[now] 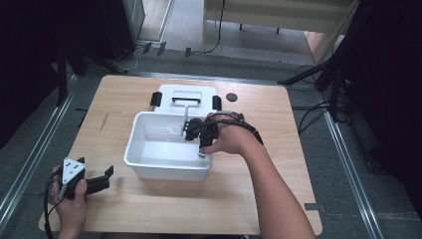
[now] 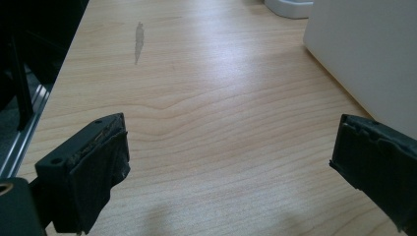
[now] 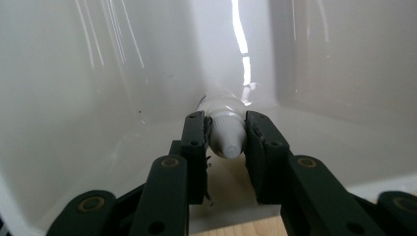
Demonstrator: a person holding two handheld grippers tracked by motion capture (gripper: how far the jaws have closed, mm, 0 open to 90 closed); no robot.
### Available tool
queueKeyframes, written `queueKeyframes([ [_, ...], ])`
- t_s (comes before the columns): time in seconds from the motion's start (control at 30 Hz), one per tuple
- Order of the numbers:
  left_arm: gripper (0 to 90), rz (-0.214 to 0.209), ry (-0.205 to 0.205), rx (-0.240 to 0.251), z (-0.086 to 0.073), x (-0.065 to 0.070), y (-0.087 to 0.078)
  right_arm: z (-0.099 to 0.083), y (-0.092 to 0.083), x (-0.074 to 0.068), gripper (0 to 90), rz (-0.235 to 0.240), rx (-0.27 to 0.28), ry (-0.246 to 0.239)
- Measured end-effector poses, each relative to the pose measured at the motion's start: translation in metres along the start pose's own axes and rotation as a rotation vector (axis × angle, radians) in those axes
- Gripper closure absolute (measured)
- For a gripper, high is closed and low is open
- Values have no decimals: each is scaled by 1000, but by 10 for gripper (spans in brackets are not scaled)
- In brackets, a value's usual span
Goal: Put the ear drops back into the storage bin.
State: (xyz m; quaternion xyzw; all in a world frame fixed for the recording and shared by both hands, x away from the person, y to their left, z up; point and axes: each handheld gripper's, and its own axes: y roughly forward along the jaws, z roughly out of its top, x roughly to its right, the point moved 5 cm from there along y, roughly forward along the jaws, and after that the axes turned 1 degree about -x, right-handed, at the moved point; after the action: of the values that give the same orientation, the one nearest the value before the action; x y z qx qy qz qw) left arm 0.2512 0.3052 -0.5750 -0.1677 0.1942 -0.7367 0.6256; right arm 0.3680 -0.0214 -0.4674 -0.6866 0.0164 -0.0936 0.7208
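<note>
A light wooden table [image 1: 149, 204] with rounded corners stands on grey carpet [image 1: 40, 134]. Metal rails [image 1: 30, 159] run along the floor on both sides of it. Black stand legs [image 1: 318, 74] and cables [image 1: 308, 114] sit on the floor at the right, and more dark gear at the far left. Beyond the table, pale wooden furniture [image 1: 278, 15] stands on the floor. The room's edges are dark, while soft light gleams on the tabletop.
</note>
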Motion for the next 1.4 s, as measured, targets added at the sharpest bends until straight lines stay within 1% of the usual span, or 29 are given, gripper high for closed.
queueKeyframes([
  [0.03, 14, 0, 0, 0, 0, 0, 0, 0, 2, -1, 719, -2, -8, 5],
  [0.07, 14, 0, 0, 0, 0, 0, 0, 0, 4, 0, 718, -3, -11, 3],
  [0.17, 14, 0, 0, 0, 0, 0, 0, 1, 9, 0, 714, -16, -42, -5],
  [0.3, 14, 0, 1, -1, 0, 0, 0, 1, 12, 0, 714, -14, -62, 10],
  [0.4, 14, 0, 0, -1, 0, 0, 0, 2, 14, 2, 718, -7, -54, 12],
  [0.43, 14, 0, 1, -1, 0, 0, 0, 2, 14, 1, 718, -5, -62, 18],
  [0.53, 14, 0, 1, 0, 0, 0, 0, 2, 14, 1, 713, -2, -66, 14],
  [0.63, 14, 0, 2, 0, 0, 0, 0, 2, 14, 1, 696, 1, -53, 11],
  [0.67, 14, 0, 1, 0, 0, 0, 0, 1, 14, 0, 689, 8, -55, 19],
  [0.73, 14, 0, 0, 0, 0, 0, 0, 1, 12, -1, 664, 19, -52, 14],
  [0.8, 14, 0, 1, 0, 0, 0, 0, 1, 9, -2, 619, 28, -33, 11],
  [0.83, 14, 1, 0, 0, 0, 0, 0, 2, 7, -2, 592, 24, -26, 8],
  [0.87, 14, 0, -2, 2, 0, 0, 0, 2, 5, -3, 545, 25, -11, 13],
  [0.9, 14, 1, -1, 1, 0, 0, 0, 2, 2, -4, 497, 25, -8, 11],
  [0.93, 14, 2, -2, 1, 0, 0, 0, 2, 0, -5, 451, 26, 7, 3],
  [0.97, 14, 1, -1, 1, 0, 0, 0, 3, -2, -4, 417, 11, 27, -19],
  [1.0, 14, 1, -1, 1, 0, 0, 0, 3, -3, -4, 377, -1, 36, -23],
  [1.03, 14, 3, 2, 2, 0, 0, 0, 3, -7, -2, 331, -35, 47, -31],
  [1.07, 14, 3, 1, 2, 0, 0, 1, 4, -10, 0, 314, -61, 59, -22],
  [1.1, 14, 3, 1, 2, 0, 0, 1, 4, -15, 1, 292, -72, 65, -1],
  [1.13, 14, 3, 2, 1, 0, 0, 0, 4, -19, 4, 248, -87, 78, 4],
  [1.17, 14, 3, 2, -2, 0, 0, 0, 4, -24, 6, 210, -98, 80, 28],
  [1.23, 14, 2, 3, -3, 0, 0, 0, 2, -34, 8, 127, -105, 94, 66],
  [1.27, 14, 3, 3, -2, 0, 0, 0, 2, -39, 9, 113, -104, 108, 84],
  [1.3, 14, 3, 3, -2, 0, 0, 0, 1, -44, 9, 77, -103, 121, 102],
  [1.33, 14, 4, 3, -2, 0, 0, 0, 1, -47, 10, 22, -99, 131, 113],
  [1.37, 14, 4, 3, -2, 0, 0, 0, -1, -51, 10, 0, -93, 137, 134],
  [1.4, 14, 4, 3, -2, 0, 0, 0, -4, -55, 10, 0, -91, 143, 147],
])
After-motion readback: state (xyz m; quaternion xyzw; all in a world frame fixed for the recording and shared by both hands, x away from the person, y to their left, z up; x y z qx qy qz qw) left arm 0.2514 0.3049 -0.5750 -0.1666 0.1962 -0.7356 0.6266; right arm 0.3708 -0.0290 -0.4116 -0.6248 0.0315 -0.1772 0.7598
